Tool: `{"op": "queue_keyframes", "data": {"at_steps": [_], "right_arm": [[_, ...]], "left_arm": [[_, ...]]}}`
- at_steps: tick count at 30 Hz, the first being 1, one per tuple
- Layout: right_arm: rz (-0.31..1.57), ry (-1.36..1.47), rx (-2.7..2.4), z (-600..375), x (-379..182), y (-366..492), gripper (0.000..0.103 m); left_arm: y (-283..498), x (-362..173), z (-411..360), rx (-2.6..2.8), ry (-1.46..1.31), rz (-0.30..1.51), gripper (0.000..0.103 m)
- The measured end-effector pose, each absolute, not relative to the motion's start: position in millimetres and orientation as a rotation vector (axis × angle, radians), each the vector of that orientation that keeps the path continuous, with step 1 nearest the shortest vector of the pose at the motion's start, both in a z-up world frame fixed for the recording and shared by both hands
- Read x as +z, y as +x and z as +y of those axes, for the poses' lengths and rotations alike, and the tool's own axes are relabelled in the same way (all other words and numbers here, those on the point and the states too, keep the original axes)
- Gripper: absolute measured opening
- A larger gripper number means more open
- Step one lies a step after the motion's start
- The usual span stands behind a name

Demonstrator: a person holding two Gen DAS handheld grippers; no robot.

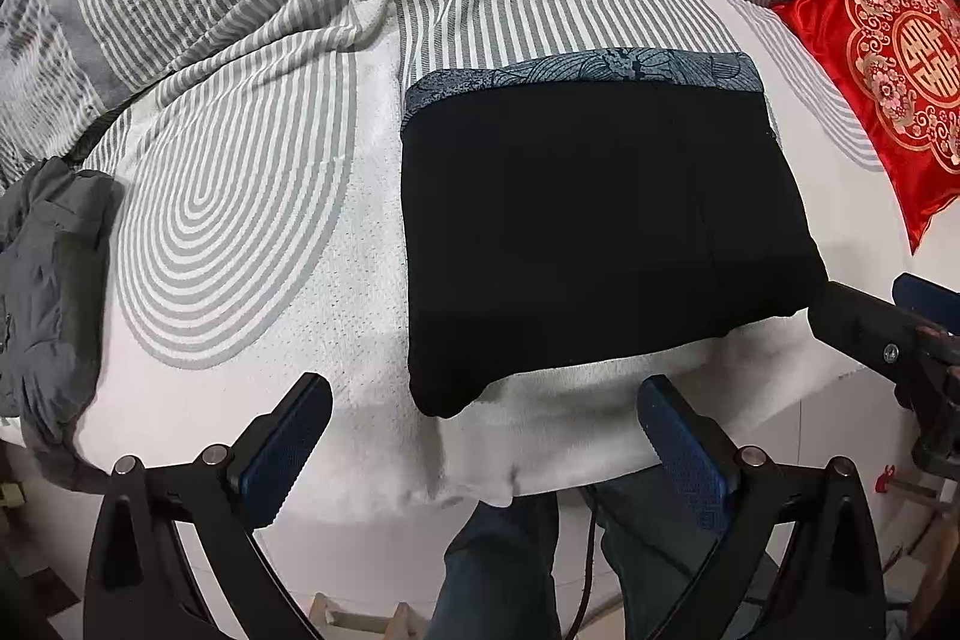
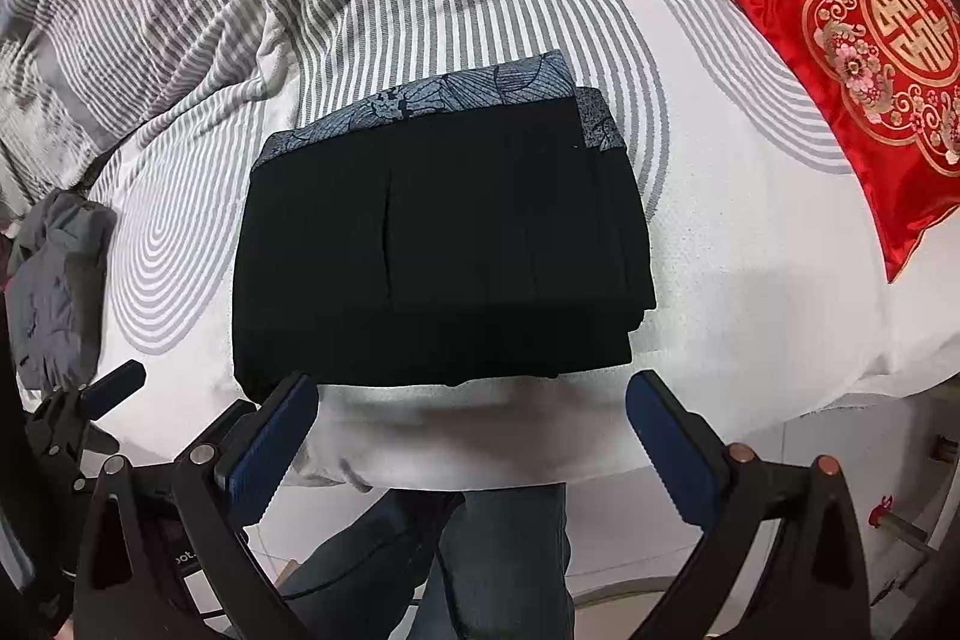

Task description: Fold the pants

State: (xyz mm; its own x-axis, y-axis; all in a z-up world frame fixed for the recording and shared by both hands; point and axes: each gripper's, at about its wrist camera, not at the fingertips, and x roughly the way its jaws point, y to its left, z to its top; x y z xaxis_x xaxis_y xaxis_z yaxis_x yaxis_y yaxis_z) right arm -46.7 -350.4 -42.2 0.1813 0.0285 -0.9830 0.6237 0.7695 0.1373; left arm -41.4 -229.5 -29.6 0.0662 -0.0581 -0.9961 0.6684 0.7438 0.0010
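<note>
pants (image 2: 438, 244): black, folded into a compact stacked rectangle, patterned blue-grey band along the far edge, lying flat near the front edge of the bed.
my left gripper (image 1: 480, 436): jaws wide apart, holding nothing, hovering just off the pants' near edge.
my right gripper (image 2: 474, 430): spread wide too, empty, just short of the fold.
bed (image 2: 750, 280): white cover with grey striped arcs.
red cushion (image 2: 870, 40): off to the right, gold emblem.
grey garment (image 1: 48, 280): crumpled at left, maybe a jacket.
</note>
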Motion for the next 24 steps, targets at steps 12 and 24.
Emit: {"op": "queue_keyframes", "data": {"at_steps": [12,24], "right_arm": [[1.333,0.569,-0.458,-342.4,-34.0,-45.5,0.102],[1.342,0.56,-0.463,-341.1,-32.0,-46.3,0.102]], "left_arm": [[-41.3,-21.6,-223.3,-0.593,0.515,1.404,0.102],[-42.1,-18.3,-223.1,-0.591,0.506,1.396,0.102]]}}
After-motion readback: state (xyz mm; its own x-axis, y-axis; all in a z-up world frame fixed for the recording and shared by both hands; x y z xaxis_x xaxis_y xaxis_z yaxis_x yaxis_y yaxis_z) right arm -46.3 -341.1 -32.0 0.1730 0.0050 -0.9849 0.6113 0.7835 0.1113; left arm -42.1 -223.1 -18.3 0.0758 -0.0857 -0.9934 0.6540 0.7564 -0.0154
